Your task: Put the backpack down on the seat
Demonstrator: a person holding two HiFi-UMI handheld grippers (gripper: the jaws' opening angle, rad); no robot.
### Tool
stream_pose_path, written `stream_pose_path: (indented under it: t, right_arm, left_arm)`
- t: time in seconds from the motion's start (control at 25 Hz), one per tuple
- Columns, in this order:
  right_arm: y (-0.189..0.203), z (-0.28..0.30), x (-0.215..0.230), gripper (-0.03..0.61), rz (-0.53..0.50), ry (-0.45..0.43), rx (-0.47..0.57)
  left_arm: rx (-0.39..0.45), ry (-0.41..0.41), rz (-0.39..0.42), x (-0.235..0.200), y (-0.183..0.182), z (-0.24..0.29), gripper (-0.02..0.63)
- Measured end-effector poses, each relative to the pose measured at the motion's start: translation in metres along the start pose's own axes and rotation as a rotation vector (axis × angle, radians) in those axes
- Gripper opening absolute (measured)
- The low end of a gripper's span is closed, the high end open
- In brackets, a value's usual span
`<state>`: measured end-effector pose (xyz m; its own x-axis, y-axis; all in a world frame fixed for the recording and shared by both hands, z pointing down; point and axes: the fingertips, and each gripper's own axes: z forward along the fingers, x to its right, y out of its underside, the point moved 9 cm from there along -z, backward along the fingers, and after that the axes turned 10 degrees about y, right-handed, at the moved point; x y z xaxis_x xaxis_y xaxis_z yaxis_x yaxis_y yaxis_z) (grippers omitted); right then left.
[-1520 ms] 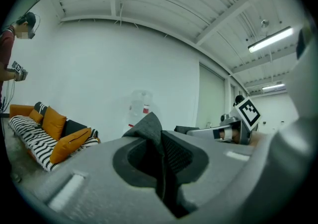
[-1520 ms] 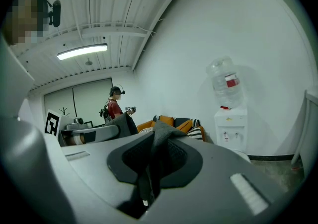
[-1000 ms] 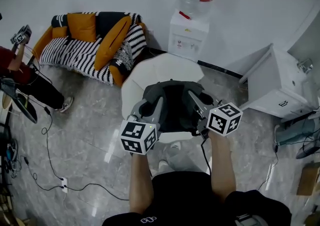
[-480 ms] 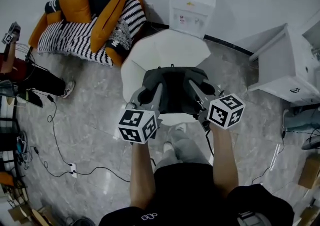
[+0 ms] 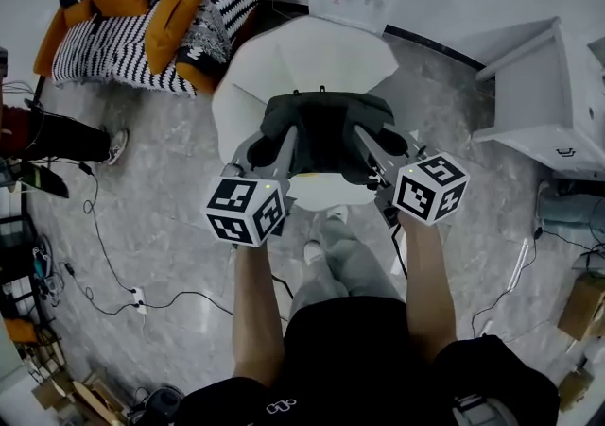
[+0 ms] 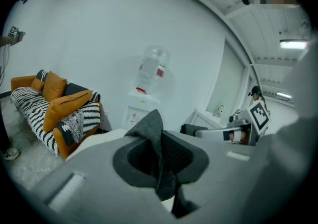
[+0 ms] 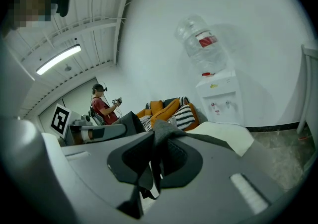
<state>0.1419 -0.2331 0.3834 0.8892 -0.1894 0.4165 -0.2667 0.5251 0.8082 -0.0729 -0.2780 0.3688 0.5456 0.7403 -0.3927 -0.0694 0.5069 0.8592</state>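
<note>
Backpack (image 5: 321, 136) has advanced over the seat (image 5: 312, 56); dark grey, slack; left gripper (image 5: 286, 139) and right gripper (image 5: 364, 136) fingers pinch it.

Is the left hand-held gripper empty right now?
No, the left hand-held gripper is shut on a dark fabric fold of the backpack.
</note>
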Motion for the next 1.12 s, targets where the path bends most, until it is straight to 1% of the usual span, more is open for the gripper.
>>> stream_pose_path:
  t: [0.24,0.48,0.68,0.84,1.12]
  right_arm:
    - [0.009,0.026,0.031,0.038,-0.031,-0.016,-0.04]
    - [0.027,0.052,0.055,0.038,-0.063,-0.031,-0.082]
    - [0.04,0.075,0.071,0.038,-0.08,-0.04,-0.112]
    - [0.052,0.092,0.085,0.038,-0.081,-0.04,-0.127]
    - [0.072,0.127,0.113,0.038,-0.052,-0.035,-0.135]
  left_arm:
    - [-0.023,-0.007,-0.011,-0.02,0.014,0.032,0.032]
    - [-0.057,-0.017,-0.019,-0.045,0.037,0.055,0.032]
    - [-0.062,-0.029,-0.023,-0.065,0.052,0.073,0.032]
    - [-0.069,-0.034,-0.026,-0.079,0.064,0.089,0.032]
    - [-0.062,-0.039,-0.06,-0.105,0.087,0.114,0.032]
